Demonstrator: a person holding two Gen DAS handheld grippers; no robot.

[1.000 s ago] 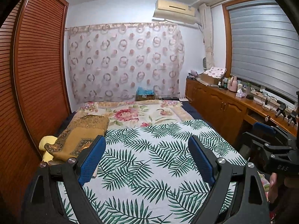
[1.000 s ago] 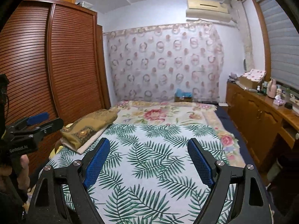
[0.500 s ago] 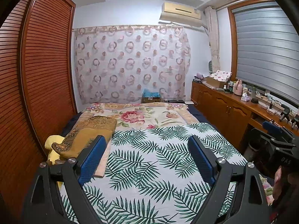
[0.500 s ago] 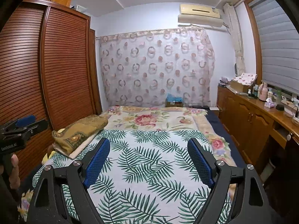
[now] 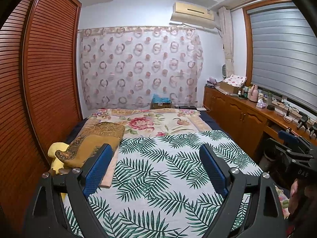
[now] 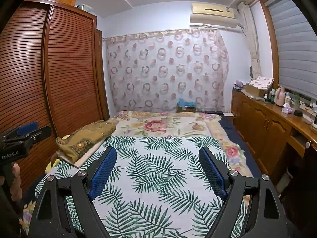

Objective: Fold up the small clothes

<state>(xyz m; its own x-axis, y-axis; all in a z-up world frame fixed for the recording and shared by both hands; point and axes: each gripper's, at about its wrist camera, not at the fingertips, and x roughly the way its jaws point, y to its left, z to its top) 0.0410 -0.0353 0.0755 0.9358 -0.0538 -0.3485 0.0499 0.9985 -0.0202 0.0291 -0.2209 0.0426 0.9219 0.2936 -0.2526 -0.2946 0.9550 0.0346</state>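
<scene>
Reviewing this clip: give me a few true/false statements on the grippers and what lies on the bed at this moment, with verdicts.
1. The left gripper is open and holds nothing. True.
2. The right gripper is shut on a garment. False: it is open and empty.
3. The folded brown patterned cloth lies at the left edge of the bed. True.
4. The palm-leaf sheet covers the whole bed. False: the floral blanket shows beyond it.
</scene>
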